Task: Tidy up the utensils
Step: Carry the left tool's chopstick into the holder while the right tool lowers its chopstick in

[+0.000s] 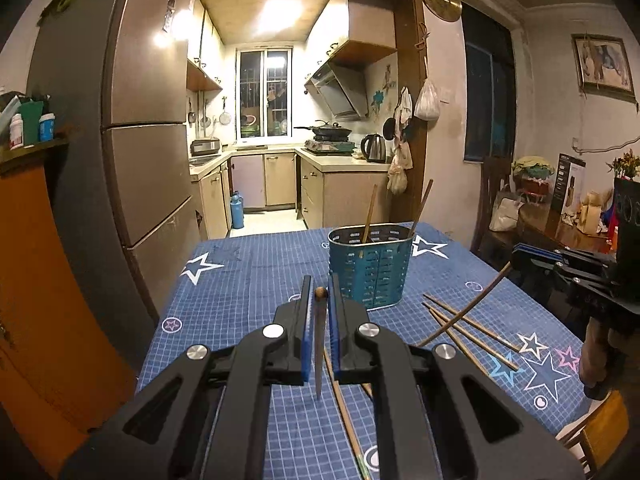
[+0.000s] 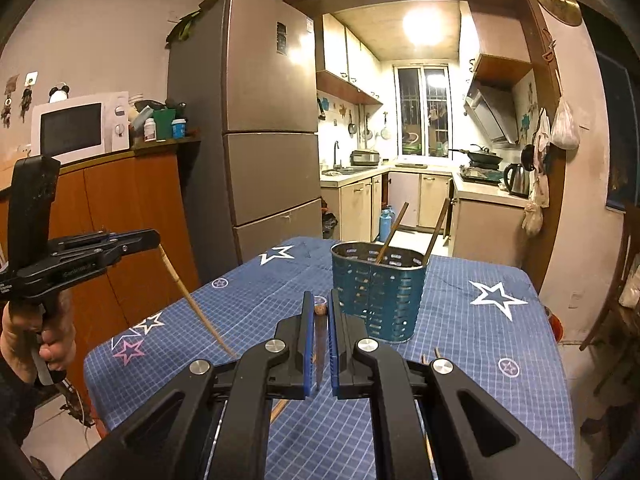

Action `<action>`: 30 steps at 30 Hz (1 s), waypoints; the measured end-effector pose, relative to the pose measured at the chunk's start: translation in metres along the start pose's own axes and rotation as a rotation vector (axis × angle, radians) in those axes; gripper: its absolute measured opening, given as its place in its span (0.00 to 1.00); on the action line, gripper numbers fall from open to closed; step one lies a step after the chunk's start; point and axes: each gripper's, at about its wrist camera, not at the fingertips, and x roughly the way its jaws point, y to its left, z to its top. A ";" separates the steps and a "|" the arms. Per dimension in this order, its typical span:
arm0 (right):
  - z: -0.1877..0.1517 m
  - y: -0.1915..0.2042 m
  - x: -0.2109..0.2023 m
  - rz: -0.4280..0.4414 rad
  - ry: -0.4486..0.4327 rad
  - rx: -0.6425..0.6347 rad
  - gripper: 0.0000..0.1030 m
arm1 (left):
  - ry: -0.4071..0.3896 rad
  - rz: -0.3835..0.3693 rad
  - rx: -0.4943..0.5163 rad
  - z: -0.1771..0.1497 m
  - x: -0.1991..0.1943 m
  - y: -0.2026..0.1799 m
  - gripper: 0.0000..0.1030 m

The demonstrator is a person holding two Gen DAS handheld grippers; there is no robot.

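Note:
A blue perforated utensil holder [image 1: 370, 268] [image 2: 378, 292] stands on the blue star-patterned tablecloth [image 1: 248, 288] with two chopsticks leaning in it. My left gripper [image 1: 320, 296] [image 2: 154, 236] is shut on a chopstick [image 1: 319, 352] [image 2: 192, 304], gripped near its top end so the rest hangs down above the table. My right gripper [image 2: 320, 308] [image 1: 516, 258] is shut on another chopstick [image 2: 320, 356] [image 1: 468, 308] the same way. Both grippers are in the air on the near side of the holder. Several loose chopsticks [image 1: 472, 326] lie on the cloth to the holder's right.
A tall fridge [image 2: 264, 140] and an orange cabinet [image 2: 132, 200] with a microwave stand left of the table. A cluttered side table [image 1: 568, 220] and a wooden chair [image 1: 600, 436] are on the right. A person's hand [image 2: 24, 340] holds the left gripper's handle.

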 end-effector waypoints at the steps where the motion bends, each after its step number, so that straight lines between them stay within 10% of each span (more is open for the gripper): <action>1: 0.002 -0.001 0.001 0.001 0.001 0.002 0.07 | 0.001 -0.001 -0.001 0.001 0.001 -0.001 0.05; 30: 0.138 -0.035 -0.002 -0.052 -0.038 -0.070 0.07 | -0.104 -0.068 -0.012 0.118 0.029 -0.018 0.05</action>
